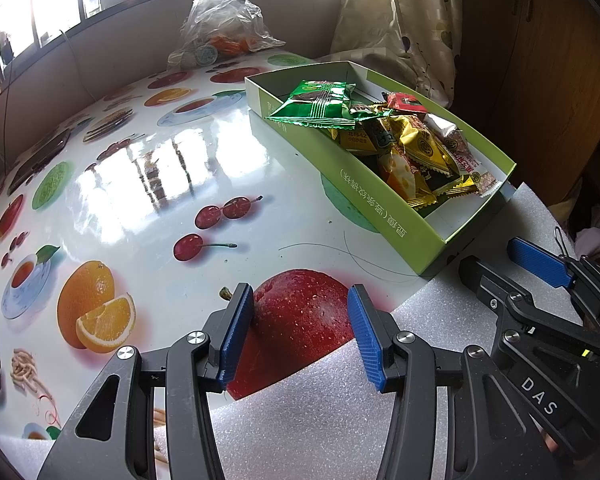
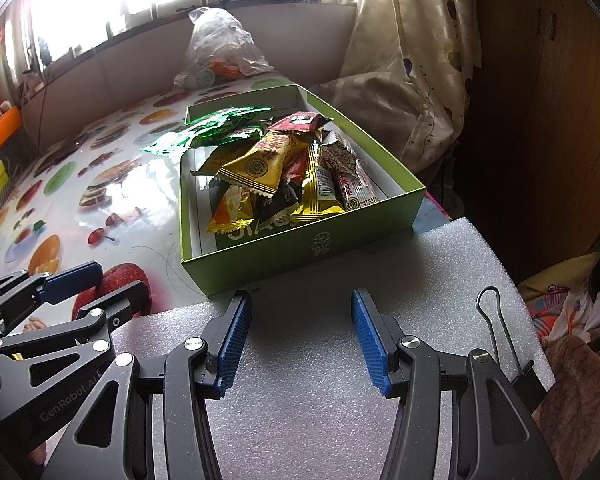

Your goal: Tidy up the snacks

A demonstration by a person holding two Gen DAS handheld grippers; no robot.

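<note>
both grippers hover empty over the near edge of the bench, and no loose snack lies on it, so i judge the sorting is at or near its end. the left gripper has its jaws spread with nothing between them, above the printed apple. the right gripper likewise has its jaws spread and empty, over the white foam sheet.

the snacks are heaped in one green box, at 12 o'clock from the right gripper and 2 o'clock from the left. i count two green packets, one of them overhanging the left wall, several gold ones and one red; the exact total is hidden in the pile.

the next move likely calls for nudging that overhanging packet inside. one clear plastic bag sits at the far 12 o'clock, and one binder clip at 3 o'clock.
</note>
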